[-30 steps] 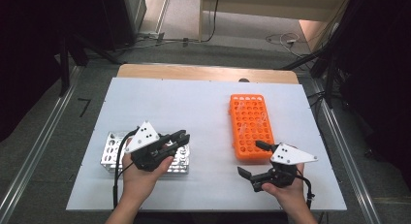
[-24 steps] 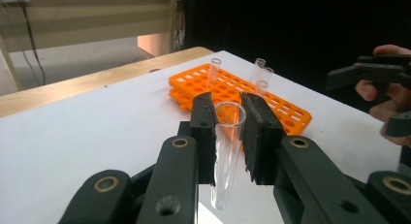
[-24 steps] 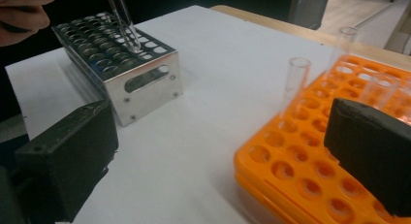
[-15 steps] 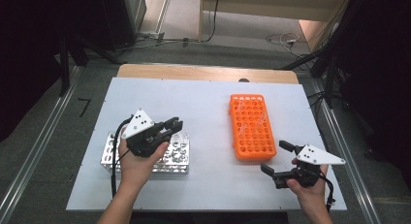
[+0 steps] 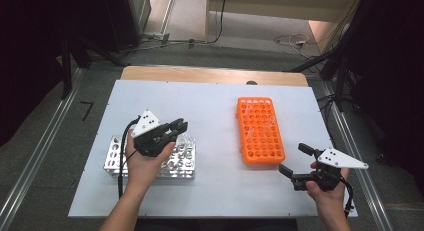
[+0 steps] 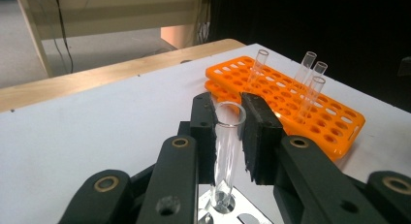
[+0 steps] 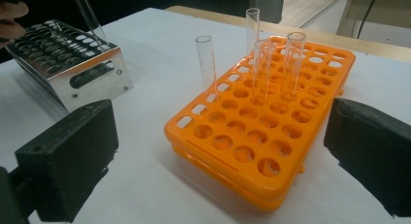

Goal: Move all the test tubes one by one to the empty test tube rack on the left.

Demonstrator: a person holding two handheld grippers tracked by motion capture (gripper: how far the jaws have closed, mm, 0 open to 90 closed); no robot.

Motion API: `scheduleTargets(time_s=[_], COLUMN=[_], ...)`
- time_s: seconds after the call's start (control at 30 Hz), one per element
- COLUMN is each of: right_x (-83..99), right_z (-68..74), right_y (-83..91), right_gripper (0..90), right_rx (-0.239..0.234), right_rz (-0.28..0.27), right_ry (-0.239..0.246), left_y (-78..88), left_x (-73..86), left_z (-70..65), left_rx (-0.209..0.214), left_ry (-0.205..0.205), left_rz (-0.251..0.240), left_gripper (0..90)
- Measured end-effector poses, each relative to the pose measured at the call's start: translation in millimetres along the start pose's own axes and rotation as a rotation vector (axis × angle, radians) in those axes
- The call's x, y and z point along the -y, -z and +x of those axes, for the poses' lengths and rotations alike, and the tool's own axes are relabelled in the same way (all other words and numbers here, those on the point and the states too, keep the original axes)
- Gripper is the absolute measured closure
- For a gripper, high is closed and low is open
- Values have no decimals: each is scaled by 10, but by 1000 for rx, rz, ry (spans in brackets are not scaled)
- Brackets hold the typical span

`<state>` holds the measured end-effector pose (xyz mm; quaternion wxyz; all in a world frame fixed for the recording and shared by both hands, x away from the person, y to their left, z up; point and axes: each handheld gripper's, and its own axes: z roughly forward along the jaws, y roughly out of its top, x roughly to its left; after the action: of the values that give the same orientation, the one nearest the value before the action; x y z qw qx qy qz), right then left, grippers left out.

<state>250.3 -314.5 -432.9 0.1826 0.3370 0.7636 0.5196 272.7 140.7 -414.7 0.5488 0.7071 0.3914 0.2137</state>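
Left gripper [image 6: 228, 136] pinching a glass test tube [image 6: 226, 151] over the metal rack [image 5: 116, 156]; right gripper [image 5: 299, 163] spread and empty.

From my seat I see the left gripper's two black pads pressed against the clear tube just below its rim, one on each side, holding it upright. Its rounded bottom sits at a hole in the metal rack directly beneath the jaws, though I cannot tell whether it rests in the hole or hangs just above. In the high view that gripper is over the rack's right end on the white table [image 5: 210, 106]. My right gripper is well apart at the table's near right corner, jaws wide, with the orange rack [image 7: 271, 136] lying between them farther off; four tubes stand in that rack.
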Motion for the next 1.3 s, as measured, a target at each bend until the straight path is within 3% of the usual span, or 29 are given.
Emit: scheduleTargets(time_s=[0.23, 0.5, 0.77, 1.13, 1.3], right_x=[1, 2, 1, 1, 4], right_z=[3, 6, 4, 14, 8], right_y=[-6, -11, -14, -19, -24], right_gripper=[0, 0, 0, 0, 0], right_rx=[-2, -3, -4, -6, -5], right_rz=[2, 4, 7, 11, 12], right_ry=[6, 7, 8, 10, 12], left_y=[-41, -98, -109, -153, -174], left_x=[31, 69, 108, 125, 138], left_z=[-9, -54, -76, -134, -117], left_rx=[-7, -12, -20, -37, -31], left_ry=[2, -33, -37, -88, -72], left_rz=[26, 69, 97, 127, 140], left_gripper=[761, 761, 762, 761, 760])
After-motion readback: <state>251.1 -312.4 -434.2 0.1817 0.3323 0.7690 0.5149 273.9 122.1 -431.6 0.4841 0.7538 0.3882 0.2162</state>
